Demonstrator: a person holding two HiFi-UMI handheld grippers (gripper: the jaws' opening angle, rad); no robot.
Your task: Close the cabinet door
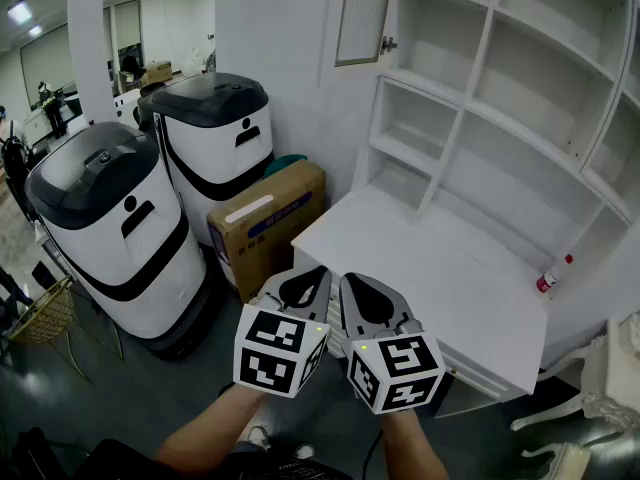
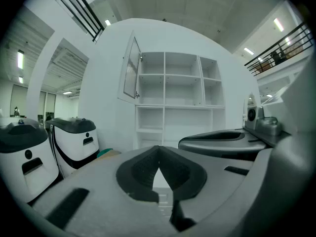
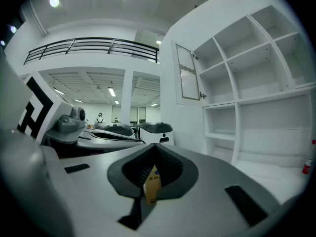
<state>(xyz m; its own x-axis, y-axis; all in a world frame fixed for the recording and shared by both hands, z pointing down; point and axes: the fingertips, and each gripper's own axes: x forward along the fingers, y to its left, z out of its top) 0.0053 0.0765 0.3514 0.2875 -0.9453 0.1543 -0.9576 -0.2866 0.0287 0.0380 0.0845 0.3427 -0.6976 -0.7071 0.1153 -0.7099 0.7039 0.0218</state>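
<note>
The cabinet door [image 1: 363, 13] stands swung open at the upper left corner of the white shelf unit [image 1: 470, 118], above the desk [image 1: 440, 268]. Well below it, near the desk's front edge, the left gripper [image 1: 312, 280] and right gripper [image 1: 358, 293] sit side by side. Both have their jaws pressed together, holding nothing and touching nothing. A cardboard box [image 1: 270, 223] stands on the floor to the left.

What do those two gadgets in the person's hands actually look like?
The left gripper and right gripper are matching pale grey plastic shells, each tapering to two jaws lined with dark ribbed pads. Each carries a white cube printed with black square markers. No sleeves show on the forearms.
</note>
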